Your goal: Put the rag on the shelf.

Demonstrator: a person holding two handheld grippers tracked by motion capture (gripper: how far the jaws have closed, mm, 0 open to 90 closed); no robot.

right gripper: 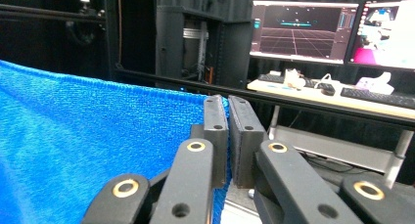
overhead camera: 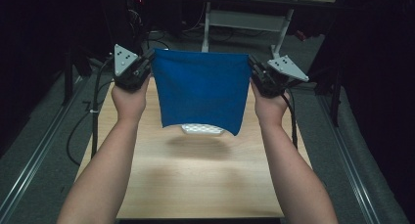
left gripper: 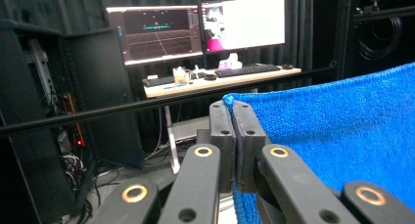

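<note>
A blue cloth (overhead camera: 200, 89) hangs stretched in the air above the far half of the wooden table (overhead camera: 195, 180), held by its two top corners. My left gripper (overhead camera: 147, 62) is shut on the cloth's top left corner; in the left gripper view the jaws (left gripper: 233, 117) pinch the blue cloth (left gripper: 342, 131). My right gripper (overhead camera: 253, 68) is shut on the top right corner, and in the right gripper view (right gripper: 228, 111) the blue cloth (right gripper: 88, 136) spreads to the left. A white patterned object (overhead camera: 203, 129) lies on the table, partly hidden behind the cloth's lower edge.
Beyond the table stands a desk (left gripper: 220, 79) with two monitors (left gripper: 195, 28), keyboards and small items. A black horizontal bar (left gripper: 122, 109) crosses in front of it. Dark cabinets and cables stand at the sides. Grey floor with rails (overhead camera: 29, 160) flanks the table.
</note>
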